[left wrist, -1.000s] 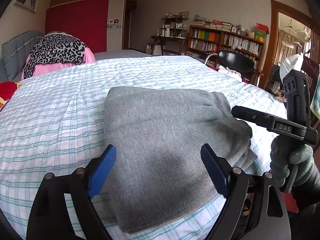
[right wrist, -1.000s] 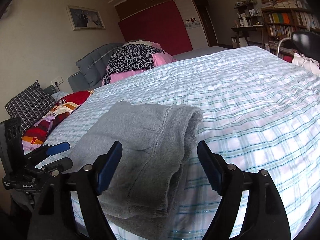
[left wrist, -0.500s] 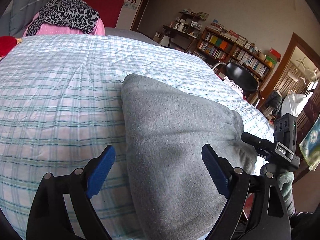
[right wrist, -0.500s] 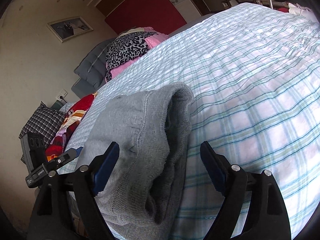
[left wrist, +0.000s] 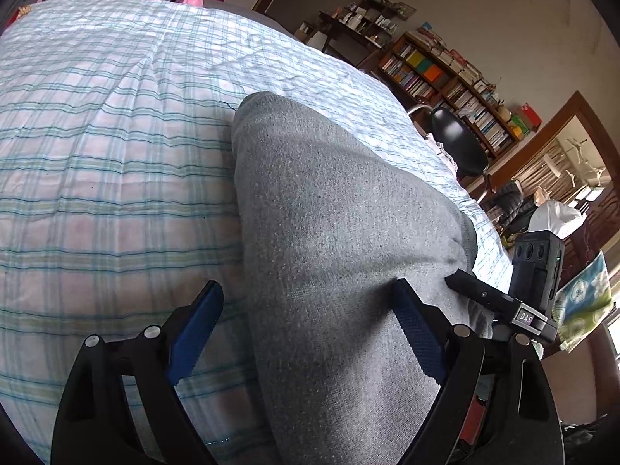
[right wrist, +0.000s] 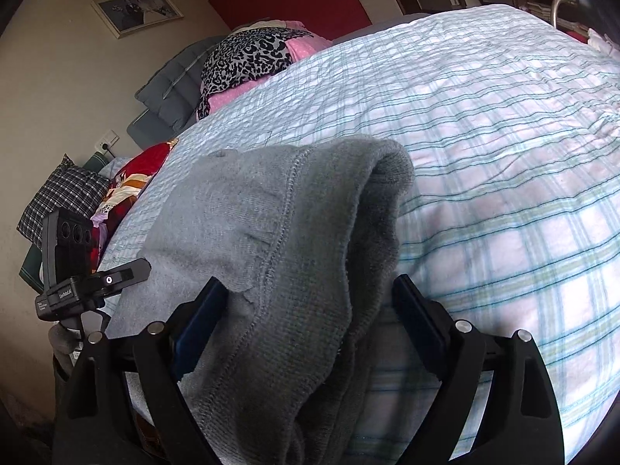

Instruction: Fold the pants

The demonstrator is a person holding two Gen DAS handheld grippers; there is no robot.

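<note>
Presently the grey sweatpants (left wrist: 341, 240) are lying folded on the plaid bed (left wrist: 108, 155), filling 12 o'clock. Left gripper (left wrist: 306, 333) and right gripper (right wrist: 306, 321) are gaping, holding nothing. Soft, limp fleece; grasping at the hemmed edge seems advisable.

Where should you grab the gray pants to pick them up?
Probably at the near edge of the gray pants, the end hanging over the side of the bed. There the layers are stacked and reachable. Come in level from that edge, with the left tool and right tool open around the bundle, pinching all layers.
</note>
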